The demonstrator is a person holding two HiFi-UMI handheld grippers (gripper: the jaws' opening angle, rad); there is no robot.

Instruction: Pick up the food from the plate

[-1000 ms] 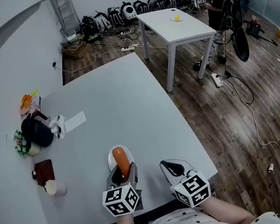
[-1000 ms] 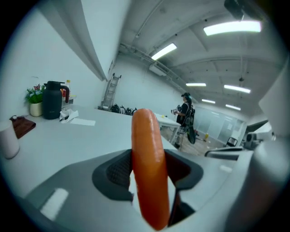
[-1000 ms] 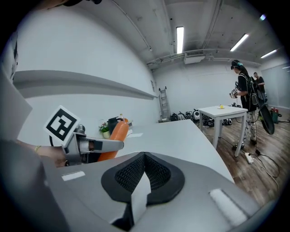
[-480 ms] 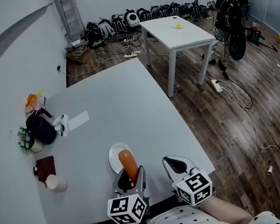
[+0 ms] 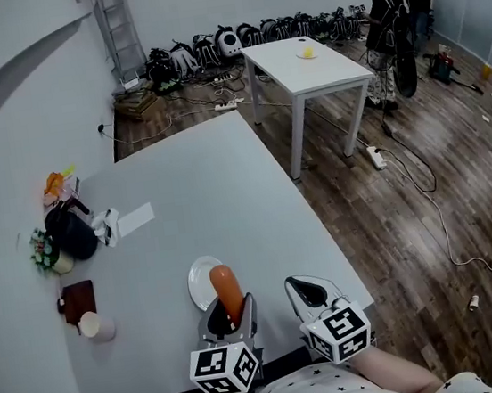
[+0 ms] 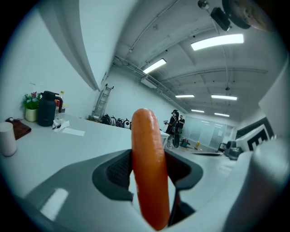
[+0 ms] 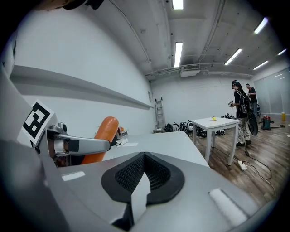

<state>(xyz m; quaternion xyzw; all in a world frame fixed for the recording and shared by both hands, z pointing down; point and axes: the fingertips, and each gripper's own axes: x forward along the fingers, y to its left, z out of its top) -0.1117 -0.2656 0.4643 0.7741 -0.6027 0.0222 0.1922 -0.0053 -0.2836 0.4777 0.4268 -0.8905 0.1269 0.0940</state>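
An orange sausage (image 5: 228,294) stands upright between the pads of my left gripper (image 5: 229,314), lifted just above and to the right of the small white plate (image 5: 201,284) on the grey table. In the left gripper view the sausage (image 6: 146,136) fills the gap of the left gripper (image 6: 148,171), gripped on both sides. My right gripper (image 5: 307,293) hovers a hand's width to the right, near the table's front edge, shut with nothing in it. The right gripper view shows that gripper (image 7: 144,171) with its pads together, and the sausage (image 7: 103,132) off to the left.
At the table's left edge stand a black kettle (image 5: 70,237), a paper cup (image 5: 95,327), a brown pad (image 5: 78,300) and a white sheet (image 5: 135,218). A white table (image 5: 300,58) stands beyond, with people (image 5: 387,2) and cables on the wooden floor.
The sausage, which lay across the plate, has been raised and drawn toward me in the left gripper; more of the plate now shows. The right gripper has barely moved.
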